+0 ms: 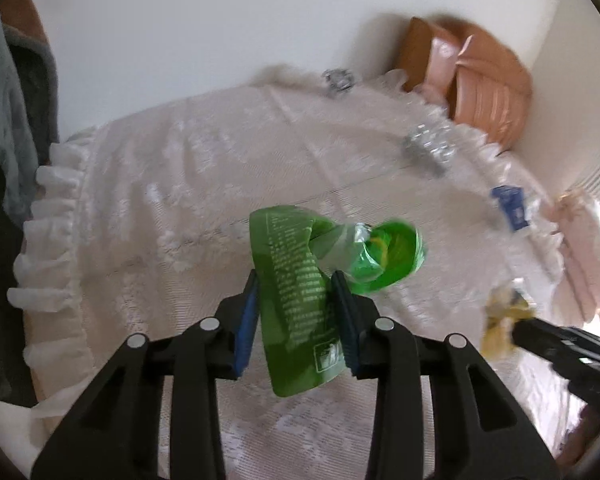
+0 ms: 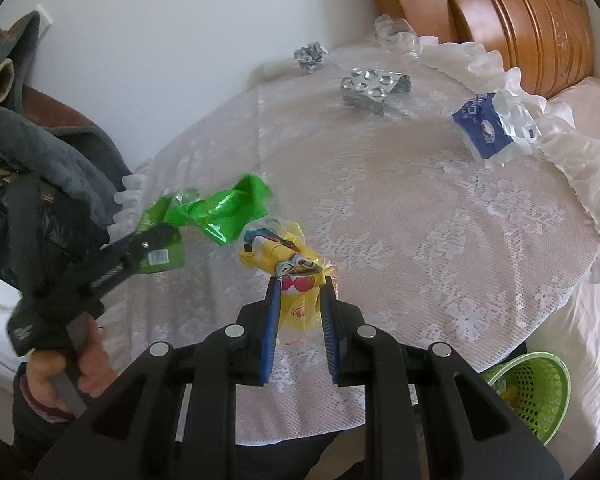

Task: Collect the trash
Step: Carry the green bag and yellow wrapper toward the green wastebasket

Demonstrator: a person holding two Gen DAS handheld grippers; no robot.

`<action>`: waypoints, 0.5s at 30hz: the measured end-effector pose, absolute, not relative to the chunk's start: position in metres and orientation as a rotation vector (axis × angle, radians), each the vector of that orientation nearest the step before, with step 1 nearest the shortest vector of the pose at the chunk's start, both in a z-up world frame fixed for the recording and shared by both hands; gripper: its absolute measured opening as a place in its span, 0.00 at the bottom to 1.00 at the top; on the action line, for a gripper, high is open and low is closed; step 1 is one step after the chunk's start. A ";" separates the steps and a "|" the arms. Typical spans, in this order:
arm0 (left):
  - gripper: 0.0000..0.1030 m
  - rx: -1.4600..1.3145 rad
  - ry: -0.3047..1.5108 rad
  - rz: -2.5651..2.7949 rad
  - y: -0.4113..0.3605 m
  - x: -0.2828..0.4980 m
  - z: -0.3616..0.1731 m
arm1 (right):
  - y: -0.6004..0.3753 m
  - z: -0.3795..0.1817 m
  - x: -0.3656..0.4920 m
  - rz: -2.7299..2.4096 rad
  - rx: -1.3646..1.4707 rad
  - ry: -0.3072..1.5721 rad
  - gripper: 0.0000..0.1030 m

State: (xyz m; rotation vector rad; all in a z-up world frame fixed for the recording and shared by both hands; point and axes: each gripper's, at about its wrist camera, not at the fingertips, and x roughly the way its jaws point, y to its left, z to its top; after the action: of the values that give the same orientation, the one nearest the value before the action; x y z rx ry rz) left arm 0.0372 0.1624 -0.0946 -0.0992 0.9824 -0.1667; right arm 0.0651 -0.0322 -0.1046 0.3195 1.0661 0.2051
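Observation:
My left gripper is shut on a crumpled green wrapper and holds it above the lace-covered round table. In the right wrist view the same left gripper hangs over the table's left edge, with the green wrapper sticking out of it. My right gripper is shut on a yellow snack wrapper just above the cloth. It also shows at the right edge of the left wrist view, where the right gripper grips the yellow wrapper.
Still lying on the table are a silver blister pack, a foil ball, a blue packet and clear plastic. A green mesh basket stands on the floor at lower right. Dark clothes are piled at the left, and a wooden headboard is behind.

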 end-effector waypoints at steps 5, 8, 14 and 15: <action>0.34 -0.128 1.004 -0.225 0.147 0.037 -0.094 | -0.031 -0.102 0.066 0.205 0.320 1.056 0.20; 0.34 -0.122 1.009 -0.255 0.137 0.035 -0.094 | -0.034 -0.100 0.065 0.197 0.324 1.053 0.20; 0.34 -0.101 1.007 -0.300 0.117 0.031 -0.087 | -0.047 -0.098 0.059 0.172 0.340 1.046 0.20; 0.34 -0.087 0.999 -0.294 0.113 0.030 -0.086 | -0.052 -0.097 0.057 0.164 0.346 1.043 0.20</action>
State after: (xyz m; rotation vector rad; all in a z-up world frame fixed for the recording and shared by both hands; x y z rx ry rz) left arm 0.0304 0.1134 -0.0855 -0.0872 0.9986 -0.2936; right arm 0.0567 -0.0515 -0.0966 0.3463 1.0432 0.1637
